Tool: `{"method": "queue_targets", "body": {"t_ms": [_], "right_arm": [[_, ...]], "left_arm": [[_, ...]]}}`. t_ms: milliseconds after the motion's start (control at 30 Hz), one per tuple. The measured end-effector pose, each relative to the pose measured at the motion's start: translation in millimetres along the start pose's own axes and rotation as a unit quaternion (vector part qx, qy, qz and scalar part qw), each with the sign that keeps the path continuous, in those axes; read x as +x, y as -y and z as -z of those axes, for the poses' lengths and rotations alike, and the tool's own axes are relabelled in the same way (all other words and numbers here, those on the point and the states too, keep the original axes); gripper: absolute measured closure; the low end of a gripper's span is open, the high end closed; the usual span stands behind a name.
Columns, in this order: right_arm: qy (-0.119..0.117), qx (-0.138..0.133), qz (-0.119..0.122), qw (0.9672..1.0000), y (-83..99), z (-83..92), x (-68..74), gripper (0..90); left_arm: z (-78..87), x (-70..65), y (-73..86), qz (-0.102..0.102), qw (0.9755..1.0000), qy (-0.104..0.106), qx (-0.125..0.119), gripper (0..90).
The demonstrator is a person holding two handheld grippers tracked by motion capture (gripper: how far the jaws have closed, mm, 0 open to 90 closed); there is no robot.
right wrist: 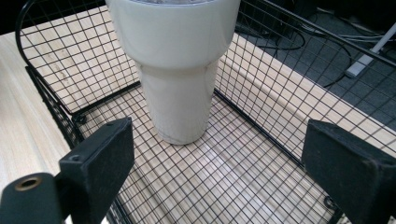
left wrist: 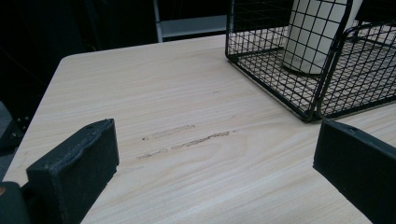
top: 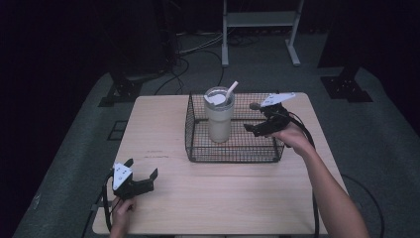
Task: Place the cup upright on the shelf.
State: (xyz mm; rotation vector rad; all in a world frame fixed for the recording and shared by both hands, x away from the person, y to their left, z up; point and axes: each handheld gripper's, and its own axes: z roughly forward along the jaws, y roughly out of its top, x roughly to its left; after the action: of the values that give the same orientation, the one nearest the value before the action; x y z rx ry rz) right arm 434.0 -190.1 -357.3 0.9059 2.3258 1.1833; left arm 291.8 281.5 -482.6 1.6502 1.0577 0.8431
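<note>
Cream-white, tall steel tumbler with a lid and a pale straw, standing upright on the floor of a black wire-mesh basket, toward its left half, apart from every wall. Long axis vertical, wide mouth up, narrower foot down; straw tilted up and to the right in the high view. Basket resting on a light wooden tabletop, toward the far side. Right gripper held over the basket's right end, jaws spread wide and empty, aimed at the tumbler's lower body as seen in the right gripper view. Judged an approach step: reaching in, nothing grasped yet. Next move likely calling for a level advance until the spread jaws straddle the narrow lower section, clear of the mesh walls, then a squeeze. Left gripper low at the near left of the table, jaws likewise released, holding nothing, well apart from the basket.
</note>
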Motion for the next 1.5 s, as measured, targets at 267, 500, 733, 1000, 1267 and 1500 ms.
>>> {"method": "queue_targets", "body": {"t_ms": [267,500,733,1000,1267,1500], "right_arm": [[0.0,-0.007,0.007,0.9999,4.6,14.7,2.6,9.0],[-0.006,-0.009,0.014,0.9999,12.8,23.1,8.2,9.0],[-0.011,-0.009,0.016,0.9998,22.5,29.5,13.0,9.0],[-0.01,-0.014,0.015,0.9997,35.2,38.9,15.2,9.0],[-0.012,-0.027,0.009,0.9995,50.8,50.5,18.6,9.0],[-0.014,-0.035,0.006,0.9993,65.4,59.1,21.7,9.0]], "left_arm": [[-0.2,-0.1,0.0,-0.001,1.0,0.0,0.0,0.0],[-0.2,0.0,-0.1,-0.003,1.0,0.0,0.001,0.0],[-0.3,-0.3,-0.1,-0.002,1.0,0.001,0.001,0.0],[-0.5,-0.6,-0.1,-0.001,1.0,0.0,0.001,0.0],[-0.3,-0.4,-0.1,-0.004,1.0,0.001,0.002,0.0],[-0.4,-0.6,-0.1,-0.004,1.0,0.0,0.002,0.0]]}}
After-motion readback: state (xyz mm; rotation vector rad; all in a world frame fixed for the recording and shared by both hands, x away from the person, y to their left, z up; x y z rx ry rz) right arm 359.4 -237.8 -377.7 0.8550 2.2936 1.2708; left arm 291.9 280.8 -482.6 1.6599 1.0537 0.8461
